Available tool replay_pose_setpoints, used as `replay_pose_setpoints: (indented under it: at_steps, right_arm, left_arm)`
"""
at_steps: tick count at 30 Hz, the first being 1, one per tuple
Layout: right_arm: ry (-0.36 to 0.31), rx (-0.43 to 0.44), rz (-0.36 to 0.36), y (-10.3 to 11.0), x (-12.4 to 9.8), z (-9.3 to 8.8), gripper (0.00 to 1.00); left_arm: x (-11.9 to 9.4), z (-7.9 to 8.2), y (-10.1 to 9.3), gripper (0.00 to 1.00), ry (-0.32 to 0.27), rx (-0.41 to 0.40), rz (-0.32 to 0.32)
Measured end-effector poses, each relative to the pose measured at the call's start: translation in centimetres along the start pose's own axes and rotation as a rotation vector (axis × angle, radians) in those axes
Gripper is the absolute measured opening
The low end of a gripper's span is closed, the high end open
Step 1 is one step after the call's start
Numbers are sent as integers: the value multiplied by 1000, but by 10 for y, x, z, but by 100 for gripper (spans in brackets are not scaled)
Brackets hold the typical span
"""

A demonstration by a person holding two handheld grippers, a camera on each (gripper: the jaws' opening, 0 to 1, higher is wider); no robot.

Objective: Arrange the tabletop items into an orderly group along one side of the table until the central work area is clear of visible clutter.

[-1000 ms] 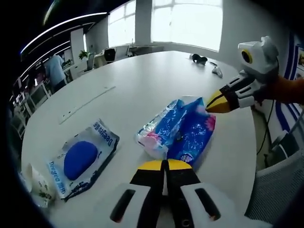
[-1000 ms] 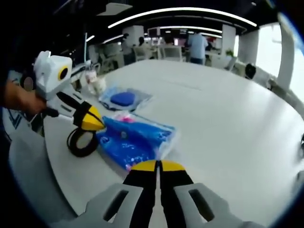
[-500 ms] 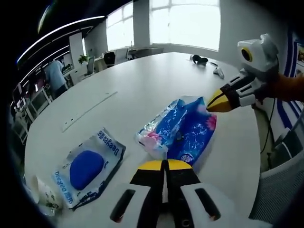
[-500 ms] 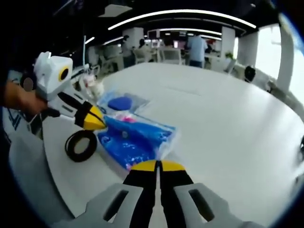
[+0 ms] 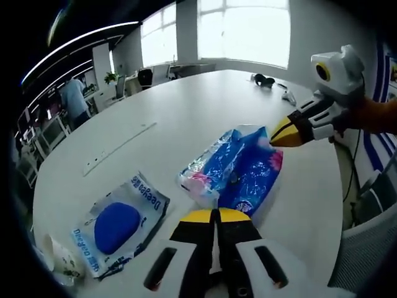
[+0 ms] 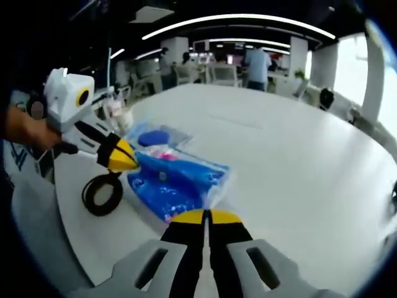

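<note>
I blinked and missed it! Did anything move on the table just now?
The pouch with the blue pad slid nearer the blue tissue pack. Both grippers, left and right, stayed shut at the pack's ends. The black tape ring stayed put.

The left gripper view is looking down from just above the near edge of the white table [image 5: 205,112], facing across it toward the bright windows [image 5: 242,31]. The right gripper view is looking from the opposite side, low over the table [image 6: 291,155], facing an office with ceiling lights [image 6: 236,15]. Both are sitting close to the blue packet [image 5: 239,167], which is lying just ahead of each camera [image 6: 177,183], and both are sharing it and the sponge pack [image 5: 118,220] [image 6: 158,133] beyond.
</note>
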State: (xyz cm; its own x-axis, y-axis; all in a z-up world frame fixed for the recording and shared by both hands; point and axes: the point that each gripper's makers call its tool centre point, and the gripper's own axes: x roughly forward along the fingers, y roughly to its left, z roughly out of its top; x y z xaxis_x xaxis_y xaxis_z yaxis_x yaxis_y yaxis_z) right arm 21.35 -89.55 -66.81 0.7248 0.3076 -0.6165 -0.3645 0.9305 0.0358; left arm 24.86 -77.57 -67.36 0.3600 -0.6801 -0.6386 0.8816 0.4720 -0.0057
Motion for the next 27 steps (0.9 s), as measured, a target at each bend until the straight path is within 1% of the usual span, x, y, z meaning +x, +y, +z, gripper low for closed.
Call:
replay_pose_setpoints:
  at_steps: [15,27]
  right_arm:
    - [-13,7,-4,-11,6,7,0]
    - [-17,6,-8,-18,13,9,0]
  left_arm:
    - [7,8,7,0,-4,1,11]
    - [14,12,13,0,3,12,14]
